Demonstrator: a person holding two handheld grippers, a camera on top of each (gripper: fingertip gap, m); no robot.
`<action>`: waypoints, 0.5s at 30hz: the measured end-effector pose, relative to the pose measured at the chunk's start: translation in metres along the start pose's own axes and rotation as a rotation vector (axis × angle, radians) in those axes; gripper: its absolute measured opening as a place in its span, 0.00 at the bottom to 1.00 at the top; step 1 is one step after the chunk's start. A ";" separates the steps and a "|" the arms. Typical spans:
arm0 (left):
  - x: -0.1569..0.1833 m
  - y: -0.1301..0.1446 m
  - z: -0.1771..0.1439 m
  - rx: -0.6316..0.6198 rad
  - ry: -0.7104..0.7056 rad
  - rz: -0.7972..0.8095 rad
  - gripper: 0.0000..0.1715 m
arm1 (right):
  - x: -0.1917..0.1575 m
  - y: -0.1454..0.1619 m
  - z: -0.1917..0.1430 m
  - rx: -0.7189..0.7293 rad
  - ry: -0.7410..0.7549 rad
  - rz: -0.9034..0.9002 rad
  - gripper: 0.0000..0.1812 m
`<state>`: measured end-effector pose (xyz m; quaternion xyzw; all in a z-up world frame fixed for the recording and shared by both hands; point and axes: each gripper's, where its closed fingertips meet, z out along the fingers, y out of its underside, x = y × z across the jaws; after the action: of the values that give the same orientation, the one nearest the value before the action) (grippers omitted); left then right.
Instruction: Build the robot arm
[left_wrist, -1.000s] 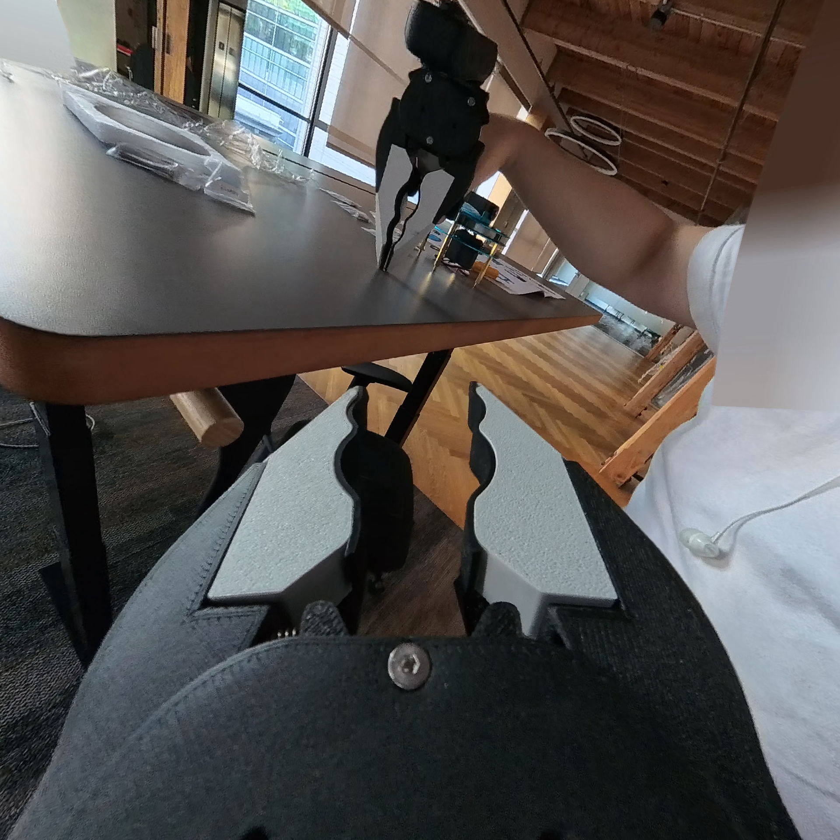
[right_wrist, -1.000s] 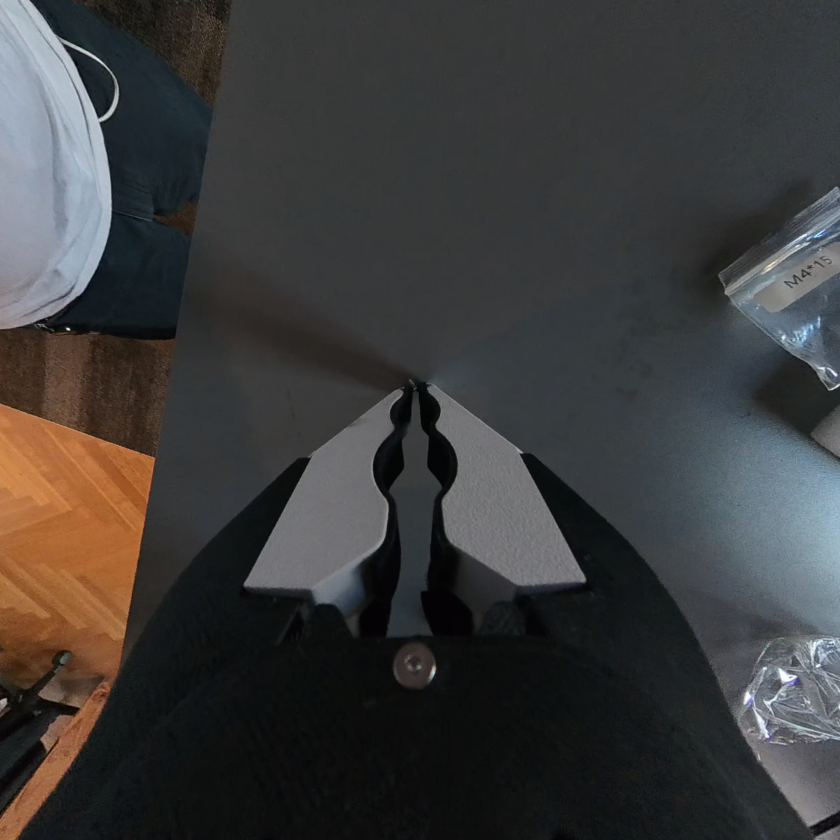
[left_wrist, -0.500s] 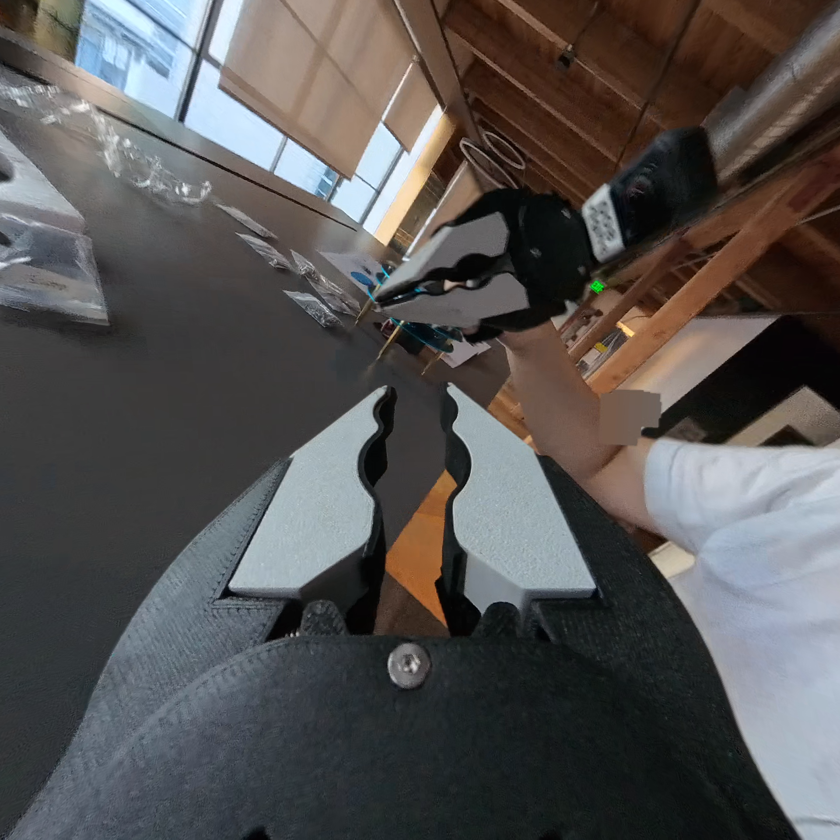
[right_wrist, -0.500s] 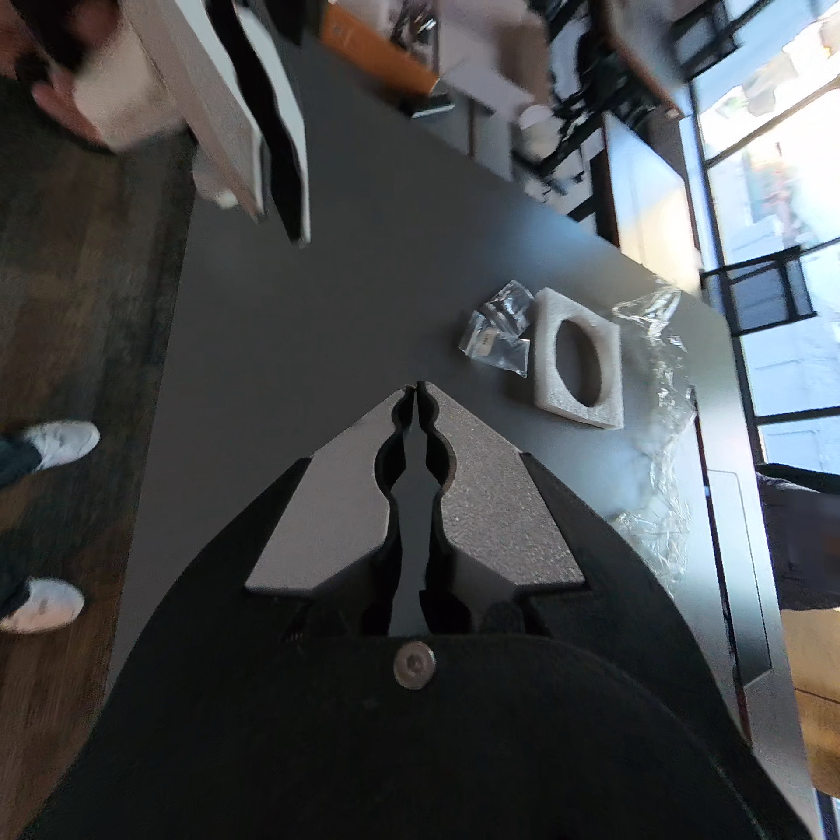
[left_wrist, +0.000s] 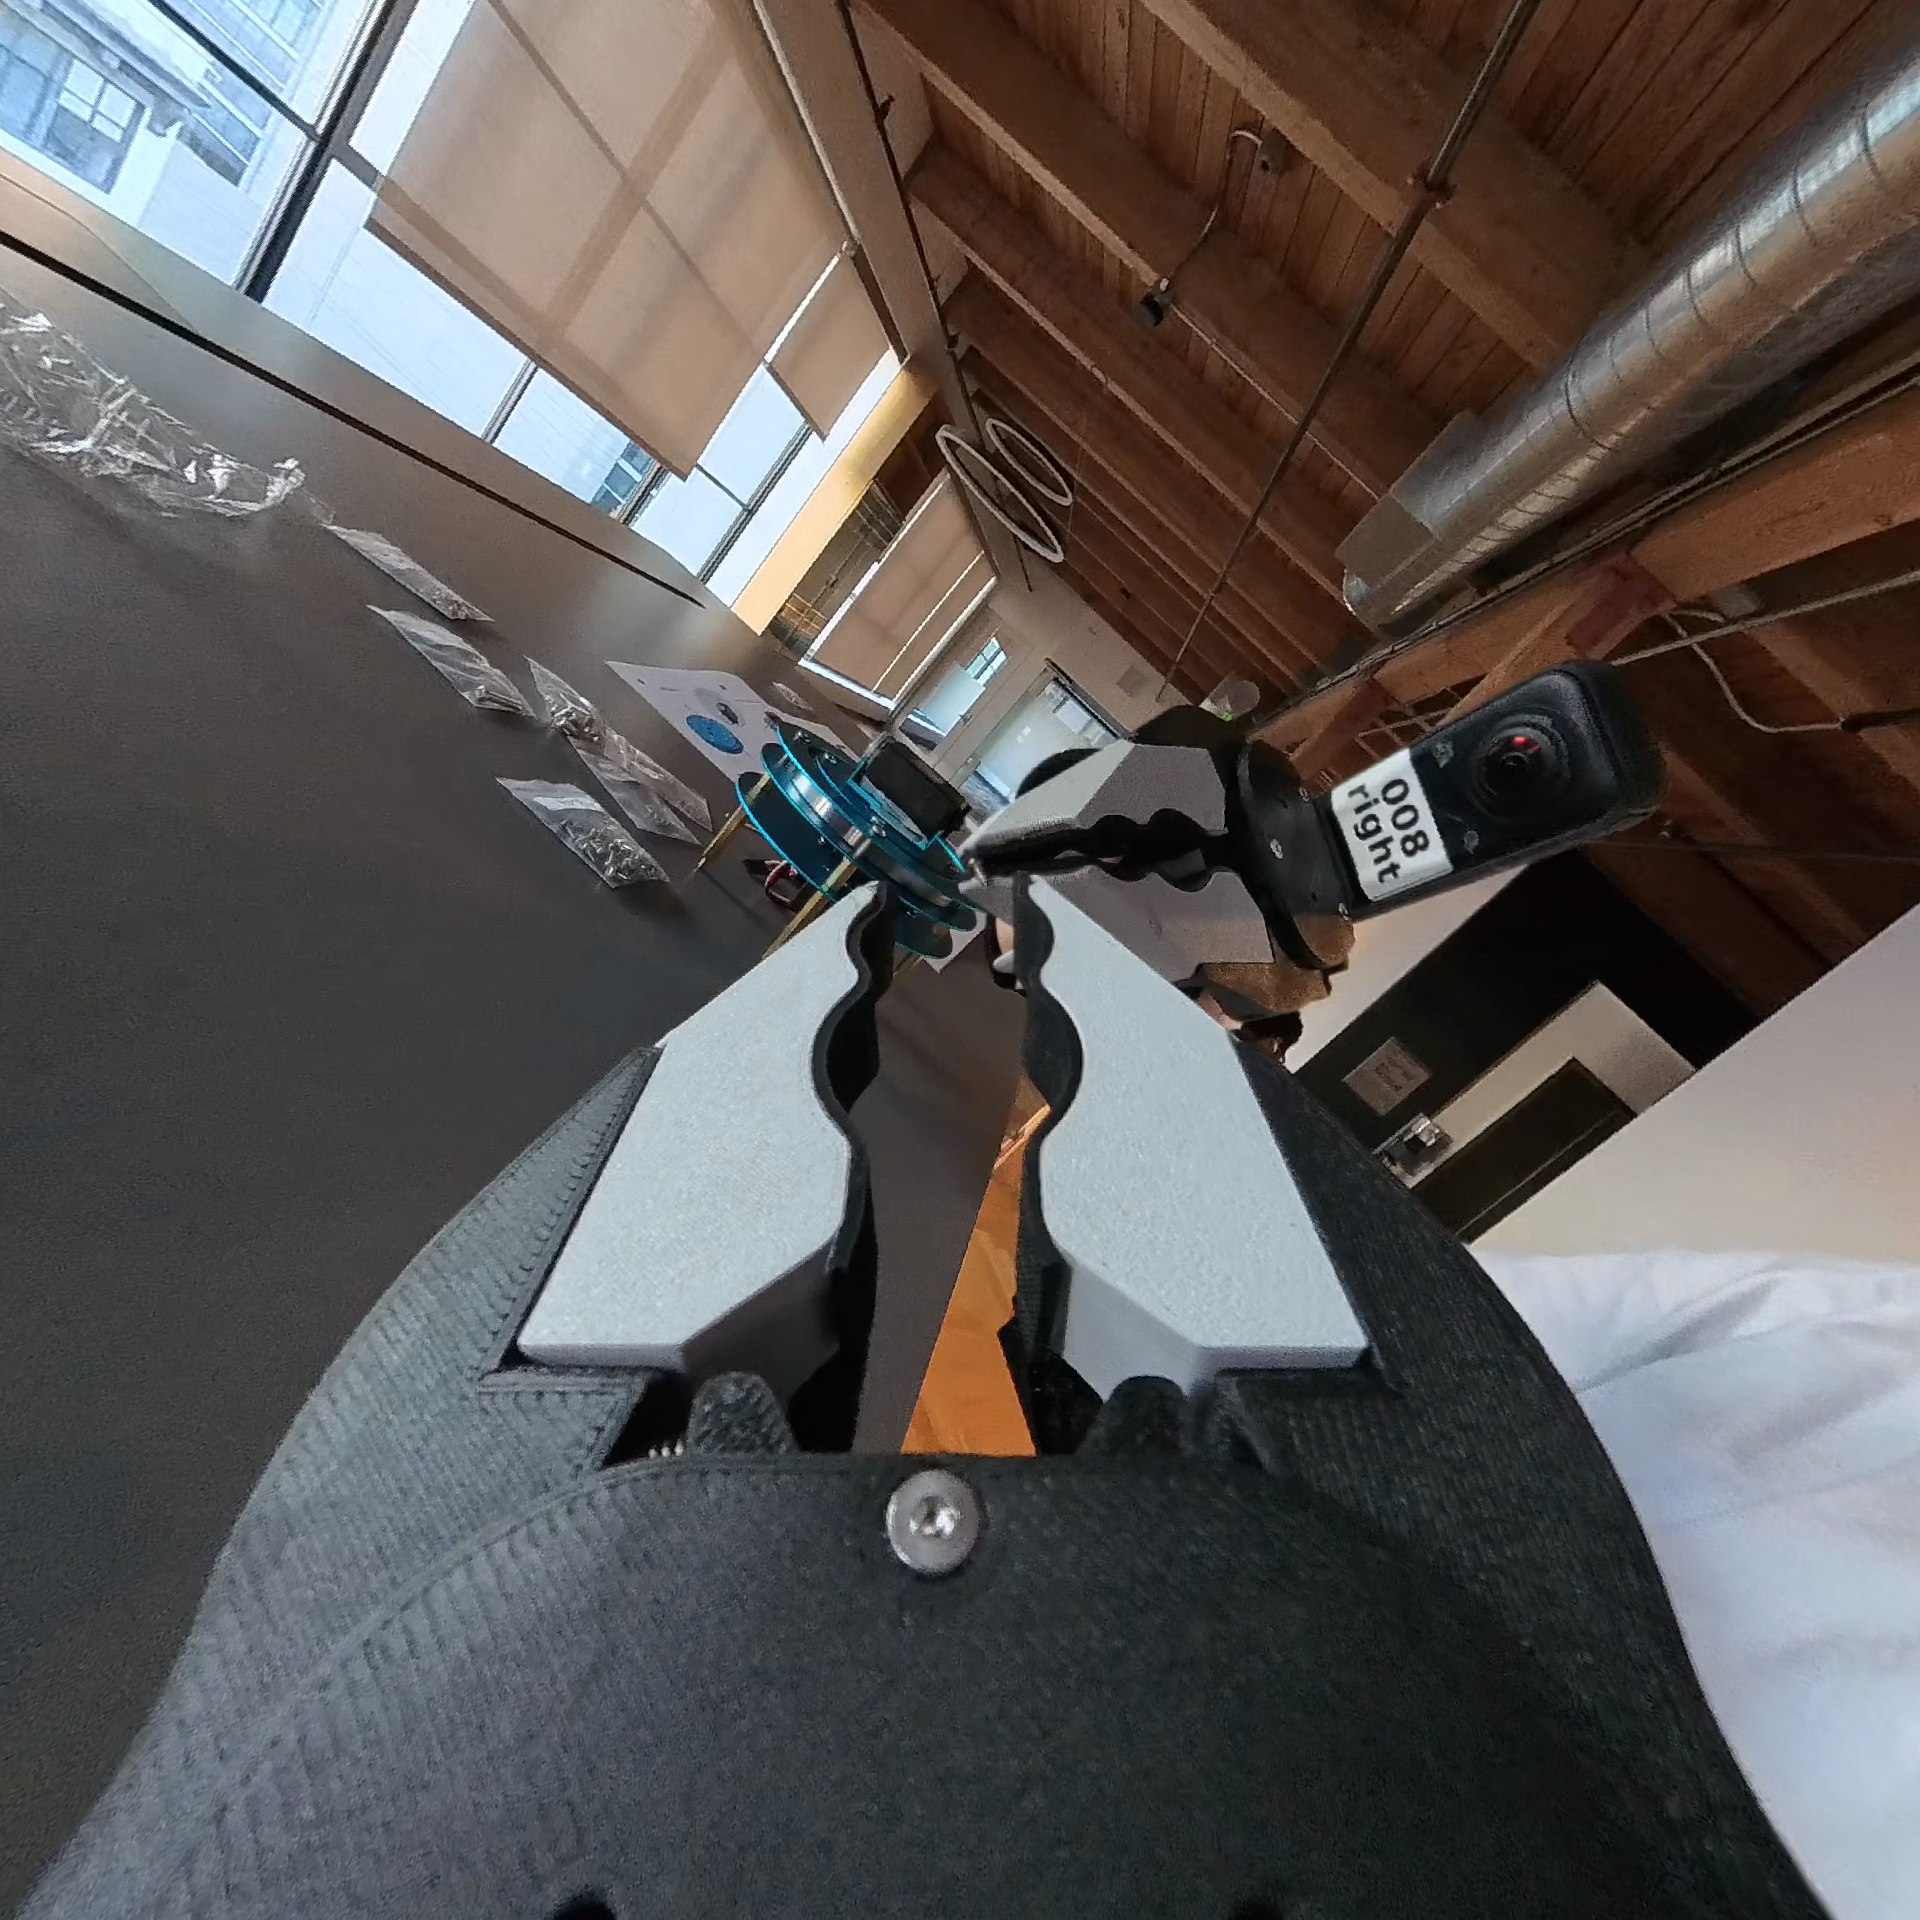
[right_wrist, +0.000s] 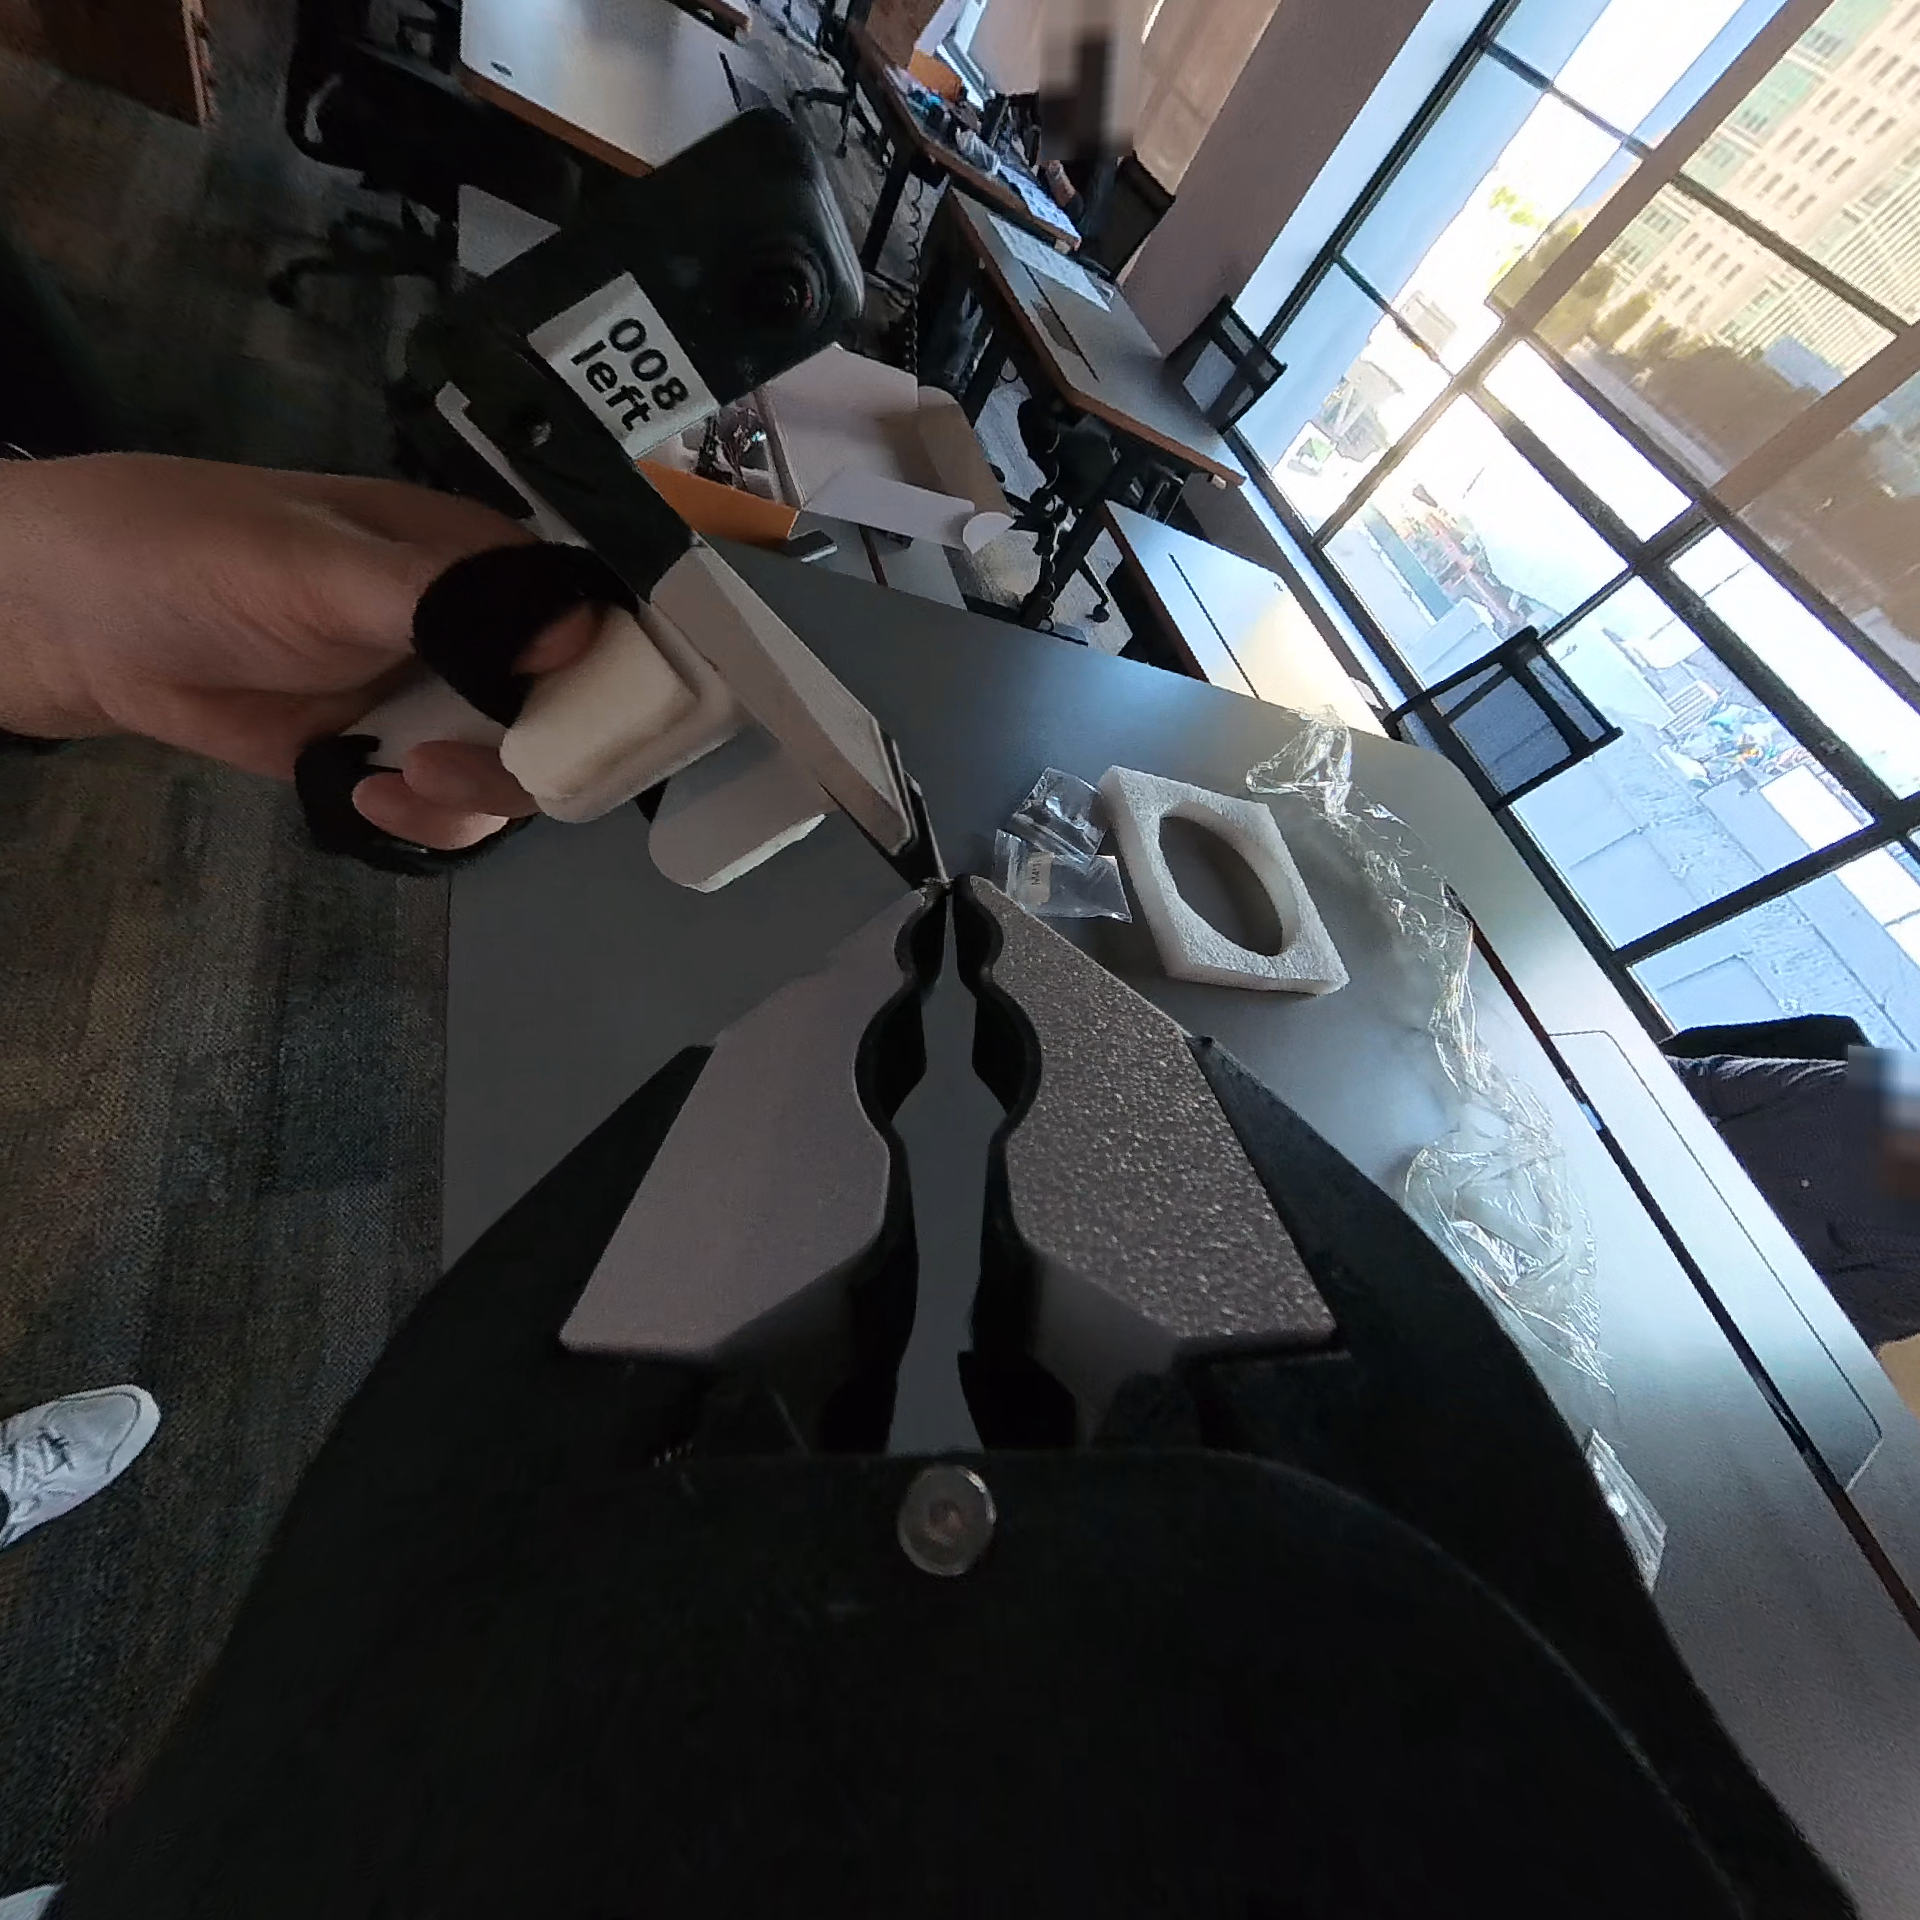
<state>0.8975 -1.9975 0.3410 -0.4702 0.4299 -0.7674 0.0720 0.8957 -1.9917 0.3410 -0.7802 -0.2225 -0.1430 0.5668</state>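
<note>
My left gripper (left_wrist: 945, 899) is open and empty, held over the near edge of the dark table (left_wrist: 260, 831). My right gripper (right_wrist: 940, 883) is shut, its tips pointing at the left gripper's tips and almost touching them. Whether anything tiny is pinched in it I cannot tell. The right gripper also shows in the left wrist view (left_wrist: 971, 862), shut, just above my open fingers. The left gripper shows in the right wrist view (right_wrist: 920, 842), held by a hand (right_wrist: 208, 603). A blue disc assembly (left_wrist: 831, 821) on brass standoffs stands just behind both tips.
Several small clear bags of hardware (left_wrist: 582, 821) and a printed sheet (left_wrist: 707, 717) lie near the assembly. A white foam square with an oval hole (right_wrist: 1216, 883), small bags (right_wrist: 1060, 862) and crumpled plastic wrap (right_wrist: 1455, 1039) lie farther along the table. Carpet and wood floor lie below the table edge. Only a small space, under 4 cm, lies between the two pairs of fingers. The blue disc assembly (left_wrist: 831, 821) is about equally far from each gripper, around 15 centimetres.
The right gripper has lifted off the tabletop, still shut, and swung to face the left one. The left gripper has risen from below the table edge to meet it tip to tip.
</note>
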 end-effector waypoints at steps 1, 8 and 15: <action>0.001 0.000 0.001 0.002 0.008 -0.003 0.10 | 0.000 0.001 0.001 -0.004 0.002 -0.006 0.00; -0.005 -0.001 0.003 0.012 0.003 -0.028 0.05 | -0.001 0.003 0.006 -0.013 0.008 -0.040 0.00; -0.007 0.000 0.004 -0.005 0.018 -0.045 0.01 | 0.001 0.007 0.009 -0.022 0.014 -0.051 0.00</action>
<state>0.9043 -1.9964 0.3370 -0.4731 0.4217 -0.7719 0.0500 0.9002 -1.9846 0.3326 -0.7795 -0.2365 -0.1653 0.5560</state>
